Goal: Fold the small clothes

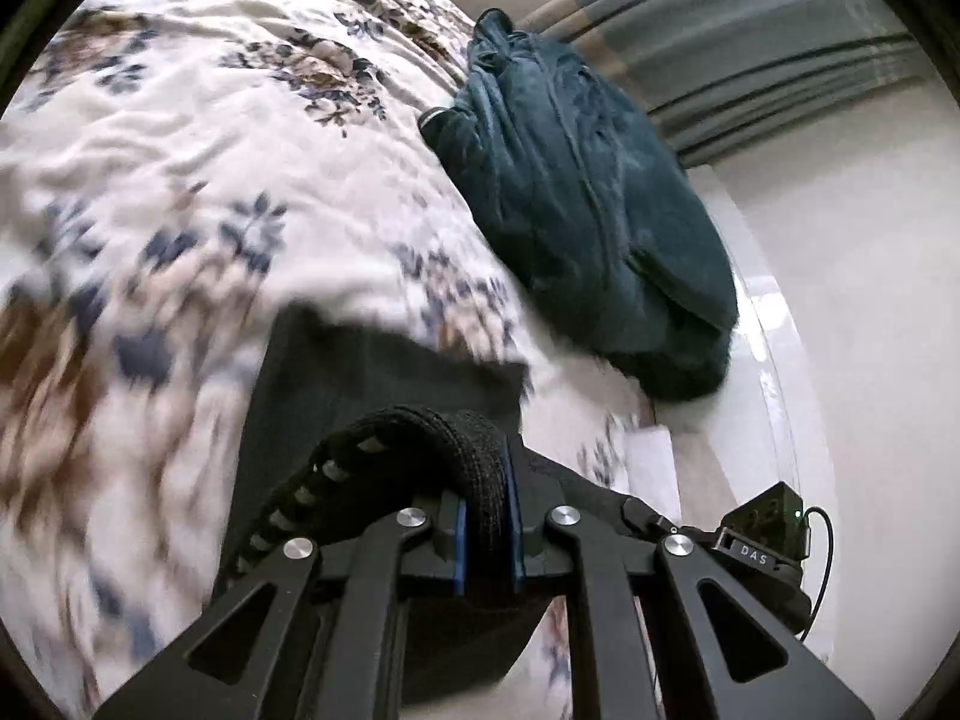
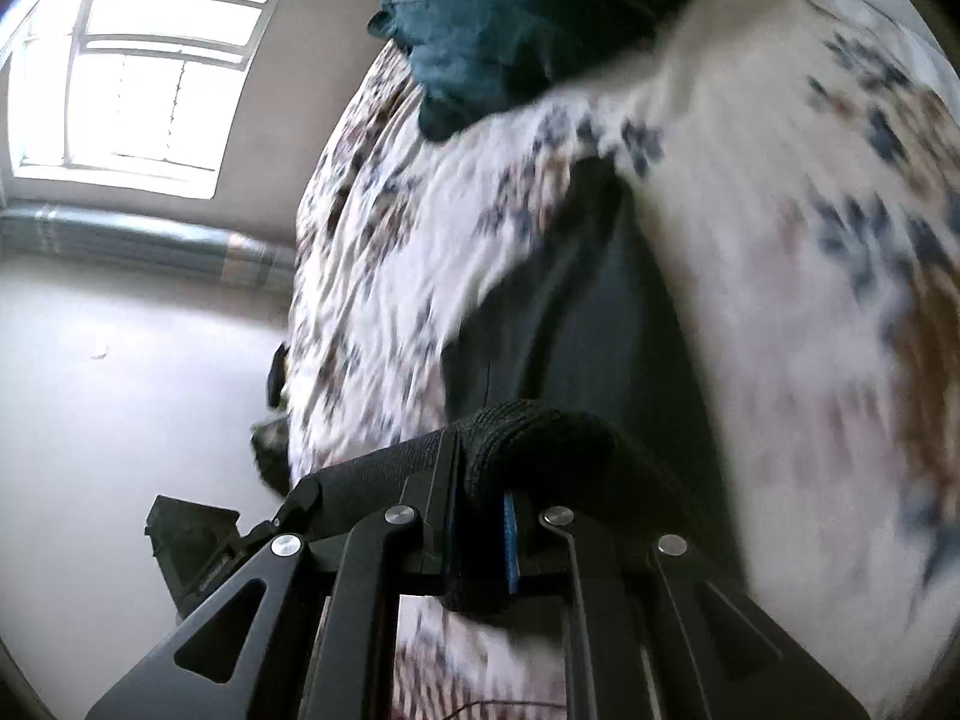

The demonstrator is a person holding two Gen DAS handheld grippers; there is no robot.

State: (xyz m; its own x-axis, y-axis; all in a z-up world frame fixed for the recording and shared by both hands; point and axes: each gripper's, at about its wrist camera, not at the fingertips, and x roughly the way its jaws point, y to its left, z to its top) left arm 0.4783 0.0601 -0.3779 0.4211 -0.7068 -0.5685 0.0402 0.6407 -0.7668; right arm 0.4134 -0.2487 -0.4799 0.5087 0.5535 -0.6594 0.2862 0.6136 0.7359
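- Floral bedspread [image 1: 198, 192], white with blue and brown flowers, covers the bed that fills both views; much of it is blurred.
- Nearest in the left wrist view, the left gripper [image 1: 487, 531] is clenched on the thick ribbed edge of one black garment [image 1: 384, 396], which bulges between the blue pads.
- From that grip the black cloth hangs down and runs forward over the bedspread, long axis pointing away from the camera.
- The right gripper [image 2: 483, 531] is likewise clamped on a rolled black edge of the same kind; dark cloth [image 2: 576, 312] stretches ahead from it up the view.
- Farther off, one dark teal garment [image 1: 576, 204] lies bunched near the bed's edge.
- Beyond are pale floor, one window [image 2: 150, 60] and a striped curtain [image 1: 750, 42].
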